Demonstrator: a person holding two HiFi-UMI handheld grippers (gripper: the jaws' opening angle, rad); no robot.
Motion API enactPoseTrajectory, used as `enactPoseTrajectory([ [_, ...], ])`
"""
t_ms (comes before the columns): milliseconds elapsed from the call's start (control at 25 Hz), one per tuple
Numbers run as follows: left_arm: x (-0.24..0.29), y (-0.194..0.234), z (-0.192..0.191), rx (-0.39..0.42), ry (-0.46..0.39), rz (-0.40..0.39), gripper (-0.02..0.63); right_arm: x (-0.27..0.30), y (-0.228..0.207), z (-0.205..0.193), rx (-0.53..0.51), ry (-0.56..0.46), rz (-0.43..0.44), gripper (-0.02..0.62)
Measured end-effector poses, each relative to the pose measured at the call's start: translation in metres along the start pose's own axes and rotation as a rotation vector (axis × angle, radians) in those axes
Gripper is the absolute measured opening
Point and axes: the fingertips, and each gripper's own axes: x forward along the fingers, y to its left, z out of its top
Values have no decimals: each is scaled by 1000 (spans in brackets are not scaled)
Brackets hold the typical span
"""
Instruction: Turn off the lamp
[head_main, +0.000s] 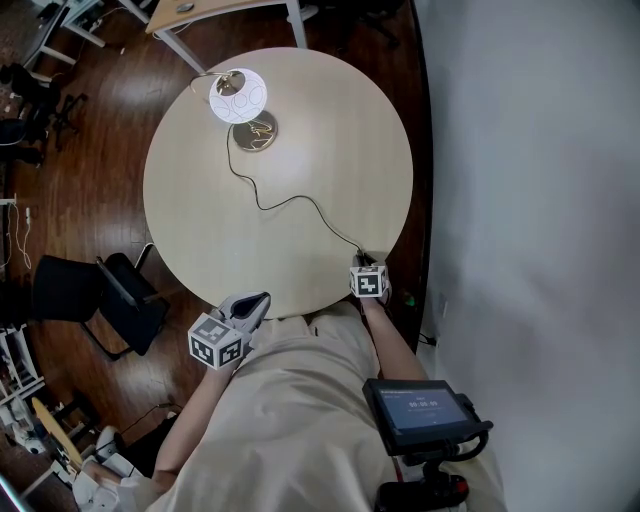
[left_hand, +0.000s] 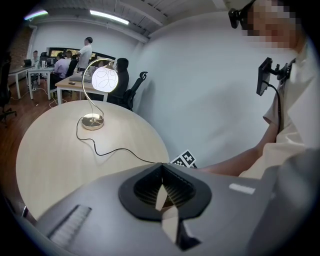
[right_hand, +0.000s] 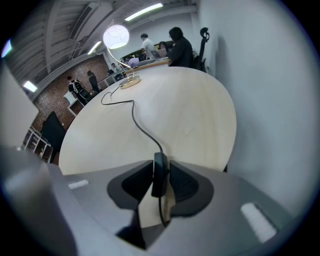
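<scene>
The lamp with its white globe shade (head_main: 238, 96) is lit and stands on a brass base (head_main: 255, 131) at the far left of the round table (head_main: 340, 120). Its black cord (head_main: 290, 200) runs across to the near right edge. There my right gripper (head_main: 366, 260) points down; in the right gripper view the black inline switch (right_hand: 160, 175) sits upright between the pads, which touch both its sides. The lamp (right_hand: 116, 36) glows far off. My left gripper (head_main: 256, 302) hovers at the near edge, shut and holding nothing (left_hand: 160, 169); the lamp (left_hand: 105, 80) is ahead of it.
A white wall runs close along the table's right side. A black office chair (head_main: 110, 300) stands left of the table, a wooden desk (head_main: 230, 10) beyond it. People sit and stand at desks (left_hand: 70, 65) in the background. A small screen (head_main: 420, 410) hangs on my chest.
</scene>
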Motion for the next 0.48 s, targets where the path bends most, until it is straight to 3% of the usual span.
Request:
enactPoseTrajectory([
  [480, -5, -2, -5, 10, 1, 5, -21, -6, 1, 8, -6, -45, -24, 100],
])
